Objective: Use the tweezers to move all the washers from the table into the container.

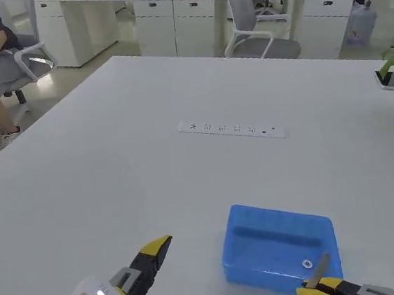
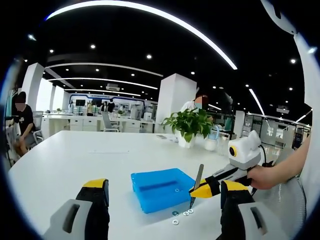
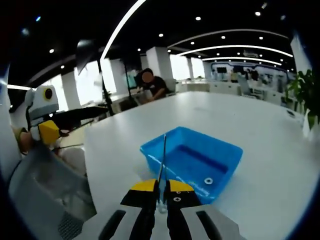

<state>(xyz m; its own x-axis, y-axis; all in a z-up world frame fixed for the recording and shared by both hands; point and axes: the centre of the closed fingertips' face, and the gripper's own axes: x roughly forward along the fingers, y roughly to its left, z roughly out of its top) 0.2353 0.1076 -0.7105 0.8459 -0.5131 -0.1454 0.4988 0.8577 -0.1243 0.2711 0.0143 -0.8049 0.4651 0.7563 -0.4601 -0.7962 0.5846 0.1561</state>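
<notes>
Our right gripper (image 3: 161,189) clenches the thin metal tweezers (image 3: 163,155) over small silver washers (image 2: 182,215) on the white table (image 1: 187,184), beside the blue plastic container (image 3: 150,148). Our left gripper (image 2: 164,187) gapes, empty. We risk flicking washers away if the tweezers twist.

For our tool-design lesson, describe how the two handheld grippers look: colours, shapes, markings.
Both grippers have white bodies and black jaws ending in yellow tips. The left gripper carries a tan label and a small lit lamp; the right gripper shows a green light.

left gripper (image 1: 158,249) jaws apart, right gripper (image 3: 161,188) jaws closed on tweezers (image 3: 163,155)
</notes>
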